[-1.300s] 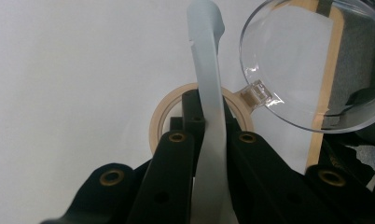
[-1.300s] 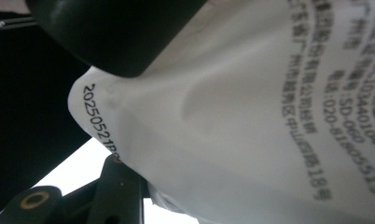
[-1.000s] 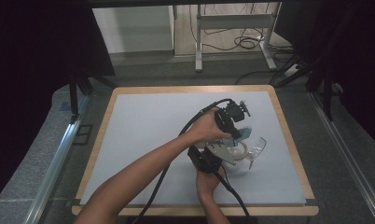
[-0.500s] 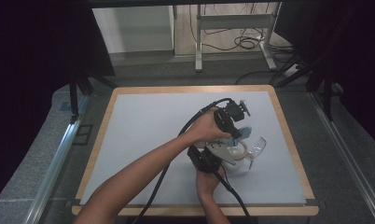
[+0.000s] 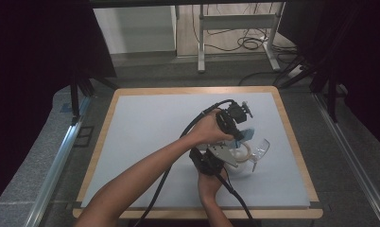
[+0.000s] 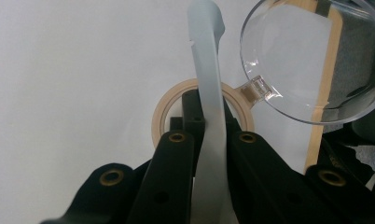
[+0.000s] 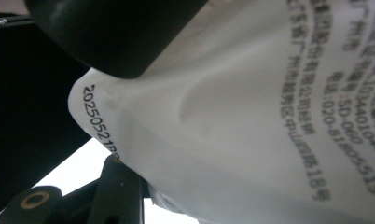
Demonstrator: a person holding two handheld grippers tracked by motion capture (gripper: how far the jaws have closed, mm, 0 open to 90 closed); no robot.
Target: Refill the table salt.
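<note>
My left gripper (image 5: pixel 236 130) reaches across to the right half of the table, its jaws shut on a pale blue strip (image 6: pixel 209 88) that rises between them. A beige tape roll (image 6: pixel 163 112) lies flat on the mat just beyond its fingertips. To the right of the roll is a clear round lid (image 6: pixel 311 60) with a small tab. My right gripper (image 5: pixel 226 160) sits nearer the front edge, shut on a white packet (image 7: pixel 251 116) printed with black text. The packet hides one of its fingers (image 7: pixel 118 186). In the high view the packet (image 5: pixel 240 154) lies beside the clear lid (image 5: pixel 260 148).
A pale grey mat (image 5: pixel 145 132) covers the table, framed by a wooden rim (image 5: pixel 292 142). Black cables trail from both grippers toward the front edge. A blurred black body (image 7: pixel 115 32) hangs close above the packet in the right gripper view.
</note>
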